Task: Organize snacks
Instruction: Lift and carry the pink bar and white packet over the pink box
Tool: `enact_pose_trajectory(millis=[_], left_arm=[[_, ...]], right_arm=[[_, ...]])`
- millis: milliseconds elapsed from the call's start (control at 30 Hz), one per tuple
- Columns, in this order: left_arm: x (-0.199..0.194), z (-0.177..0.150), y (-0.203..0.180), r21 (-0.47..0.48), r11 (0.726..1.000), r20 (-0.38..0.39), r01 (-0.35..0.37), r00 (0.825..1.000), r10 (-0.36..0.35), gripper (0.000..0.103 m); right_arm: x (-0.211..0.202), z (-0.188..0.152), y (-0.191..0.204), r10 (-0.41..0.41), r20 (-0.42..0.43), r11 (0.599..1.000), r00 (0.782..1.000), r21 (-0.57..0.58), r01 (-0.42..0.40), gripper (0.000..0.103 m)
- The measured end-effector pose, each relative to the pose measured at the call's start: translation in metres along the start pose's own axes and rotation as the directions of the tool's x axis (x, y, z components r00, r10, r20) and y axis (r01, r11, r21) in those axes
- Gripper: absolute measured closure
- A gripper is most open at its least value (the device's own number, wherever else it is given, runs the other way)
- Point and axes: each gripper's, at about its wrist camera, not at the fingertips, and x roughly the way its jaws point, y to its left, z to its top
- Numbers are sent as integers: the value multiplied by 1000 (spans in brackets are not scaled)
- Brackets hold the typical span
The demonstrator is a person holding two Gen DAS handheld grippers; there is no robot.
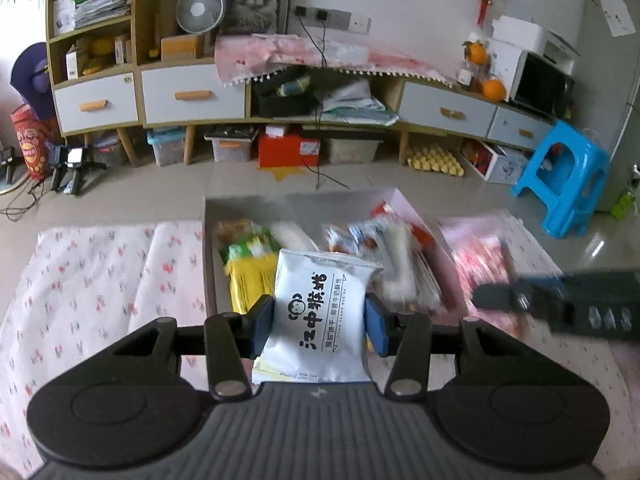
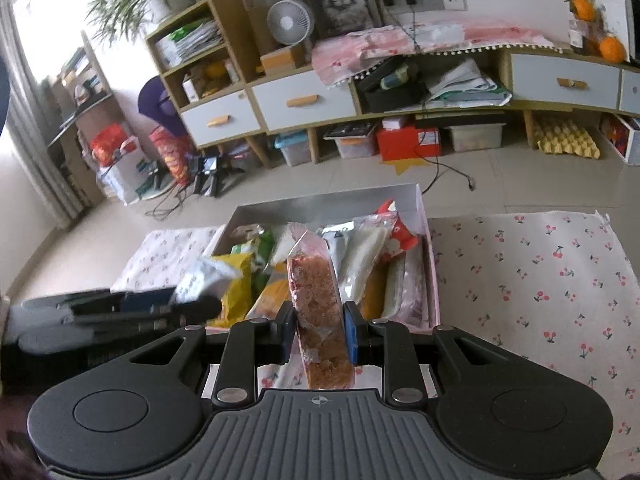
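Left gripper (image 1: 318,326) clamps white snack packet (image 1: 320,316), right gripper (image 2: 318,330) clamps brown cake (image 2: 320,320); crowded box (image 2: 424,216) at 12 o'clock, bare cherry-print cloth (image 2: 540,280) at 2 o'clock.

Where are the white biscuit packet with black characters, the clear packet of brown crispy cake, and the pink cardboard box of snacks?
white biscuit packet with black characters (image 1: 320,312), left wrist view, on its printed front.
clear packet of brown crispy cake (image 2: 320,312), right wrist view, on its middle.
pink cardboard box of snacks (image 2: 328,206), right wrist view, on its far inner wall.

Daylight enters from the far-left window (image 2: 24,40), overexposed. Fisheye distortion bends the edges. Snack box (image 1: 304,208) contents show motion blur.
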Motion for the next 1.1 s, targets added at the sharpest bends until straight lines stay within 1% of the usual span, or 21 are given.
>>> enact_pose_trajectory(millis=[167, 333, 467, 567, 600, 667, 700, 733, 800, 867, 933, 1033, 1100], left_arm=[[21, 30, 6, 4, 1000, -3, -4, 1000, 4, 59], [40, 51, 10, -29, 1000, -3, 6, 1000, -6, 58], [56, 62, 13, -36, 999, -17, -5, 1000, 5, 58], [68, 63, 18, -58, 998, -26, -11, 1000, 9, 57], [71, 63, 20, -60, 998, -27, -14, 1000, 12, 54], [70, 61, 22, -64, 997, -18, -32, 999, 31, 40], [66, 57, 23, -72, 997, -6, -37, 999, 36, 28], [63, 55, 24, -81, 996, 3, -37, 999, 37, 21], [59, 48, 27, -104, 994, -1, -43, 999, 43, 20], [54, 42, 29, -115, 991, -25, -66, 998, 63, 21], [46, 38, 32, -132, 989, -20, -70, 997, 68, 21], [32, 31, 37, -172, 982, -17, -76, 997, 74, 20], [24, 24, 38, -169, 982, -27, -89, 996, 85, 19]], right_arm=[[5, 4, -6, -13, 1, 1000, 1000, 10, 13, 79], [15, 20, -14, -17, 23, 999, 1000, 45, 16, 79], [22, 24, -22, -5, 34, 997, 999, 77, 3, 79], [29, 25, -24, -21, 27, 997, 999, 72, 19, 79], [30, 26, -25, -23, 26, 997, 999, 75, 21, 80], [32, 27, -27, -23, 26, 996, 999, 81, 21, 79], [33, 28, -28, -23, 26, 996, 999, 81, 21, 79], [34, 28, -28, -25, 26, 997, 999, 80, 23, 79], [36, 29, -29, -26, 27, 996, 999, 81, 24, 79], [40, 32, -30, -28, 18, 996, 999, 88, 26, 79], [44, 36, -28, -29, 9, 996, 1000, 84, 29, 79], [49, 46, -19, -24, 6, 998, 1000, 58, 24, 79], [55, 54, -11, -29, 3, 999, 1000, 23, 29, 79]])
